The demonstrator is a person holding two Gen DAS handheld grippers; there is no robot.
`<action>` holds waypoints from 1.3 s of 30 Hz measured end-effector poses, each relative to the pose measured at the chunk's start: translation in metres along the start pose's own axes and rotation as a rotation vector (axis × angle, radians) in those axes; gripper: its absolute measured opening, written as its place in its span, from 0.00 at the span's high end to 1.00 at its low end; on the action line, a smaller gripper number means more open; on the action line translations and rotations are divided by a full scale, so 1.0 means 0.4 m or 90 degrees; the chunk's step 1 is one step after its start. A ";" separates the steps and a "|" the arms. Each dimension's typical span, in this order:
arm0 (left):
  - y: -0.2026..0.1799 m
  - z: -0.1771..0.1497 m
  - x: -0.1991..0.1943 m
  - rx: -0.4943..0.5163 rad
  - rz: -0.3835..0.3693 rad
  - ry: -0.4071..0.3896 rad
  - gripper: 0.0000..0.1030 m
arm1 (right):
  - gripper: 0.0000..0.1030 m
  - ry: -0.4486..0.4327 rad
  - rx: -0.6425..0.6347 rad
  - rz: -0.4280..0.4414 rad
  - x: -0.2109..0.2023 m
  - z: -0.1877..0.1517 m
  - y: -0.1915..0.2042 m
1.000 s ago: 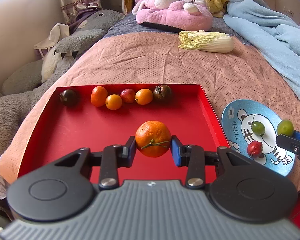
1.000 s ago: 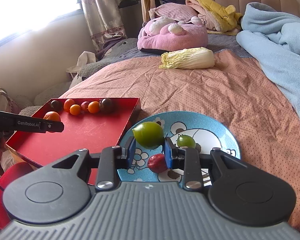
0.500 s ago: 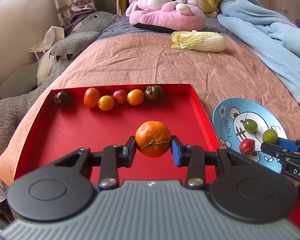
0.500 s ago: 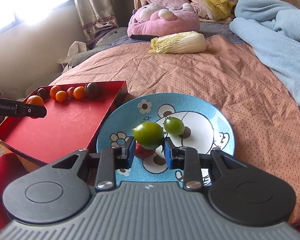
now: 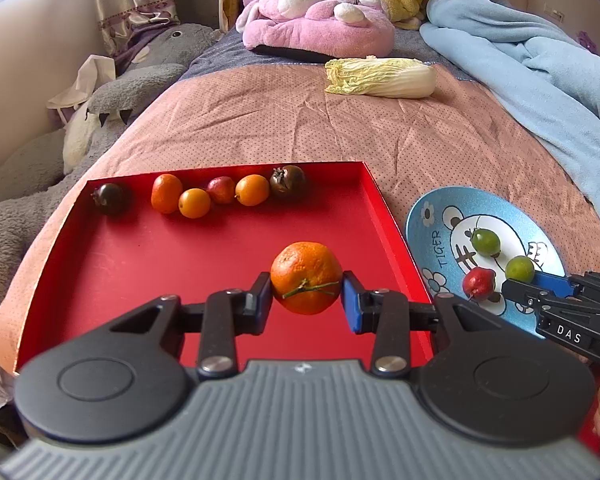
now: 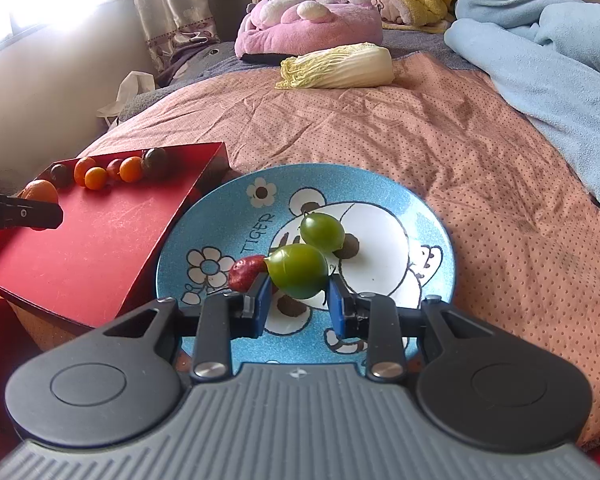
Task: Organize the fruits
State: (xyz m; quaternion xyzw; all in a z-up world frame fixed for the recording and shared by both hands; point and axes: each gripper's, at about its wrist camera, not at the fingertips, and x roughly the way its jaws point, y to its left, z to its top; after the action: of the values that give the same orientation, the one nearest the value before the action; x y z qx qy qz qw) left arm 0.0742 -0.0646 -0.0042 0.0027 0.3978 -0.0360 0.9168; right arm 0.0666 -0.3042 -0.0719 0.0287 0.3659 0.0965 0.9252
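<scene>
My left gripper (image 5: 306, 298) is shut on an orange mandarin (image 5: 306, 278) and holds it above the red tray (image 5: 140, 264). Several small orange, red and dark fruits (image 5: 224, 194) lie in a row along the tray's far wall. My right gripper (image 6: 298, 302) is shut on a green fruit (image 6: 298, 271) low over the blue tiger plate (image 6: 428, 224). A second green fruit (image 6: 323, 232) and a red fruit (image 6: 246, 273) lie on the plate. The right gripper also shows in the left wrist view (image 5: 540, 284).
A napa cabbage (image 5: 380, 78) lies farther up the pink bedspread. A pink plush toy (image 5: 320, 28) and a light blue blanket (image 5: 540, 72) are beyond and to the right. A grey plush (image 5: 112, 112) lies along the bed's left edge.
My right gripper has moved forward and down over the plate with the green fruit. The left gripper still holds the mandarin and has shifted slightly over the tray.
</scene>
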 end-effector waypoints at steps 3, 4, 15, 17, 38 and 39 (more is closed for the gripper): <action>-0.006 -0.003 0.001 0.002 -0.008 0.002 0.61 | 0.66 0.007 -0.001 -0.004 0.007 -0.006 -0.002; -0.009 -0.004 0.002 0.004 -0.010 0.002 0.61 | 0.66 0.009 -0.002 -0.005 0.009 -0.007 -0.002; -0.053 -0.007 0.010 0.035 -0.032 0.010 0.61 | 0.39 0.010 0.014 -0.036 0.005 -0.013 -0.027; -0.065 0.000 0.011 0.043 -0.036 0.008 0.61 | 0.20 -0.006 0.018 -0.041 -0.016 -0.007 -0.029; -0.237 0.010 0.070 0.087 -0.105 0.017 0.61 | 0.13 -0.051 -0.015 -0.025 -0.287 -0.045 0.020; -0.245 0.007 0.073 0.090 -0.106 0.020 0.61 | 0.13 -0.051 -0.014 -0.027 -0.292 -0.048 0.018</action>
State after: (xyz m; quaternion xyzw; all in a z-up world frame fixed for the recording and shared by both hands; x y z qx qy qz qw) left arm 0.0895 -0.1643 -0.0214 0.0348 0.4077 -0.1402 0.9016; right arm -0.0310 -0.3208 -0.0067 0.0148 0.3283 0.0796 0.9411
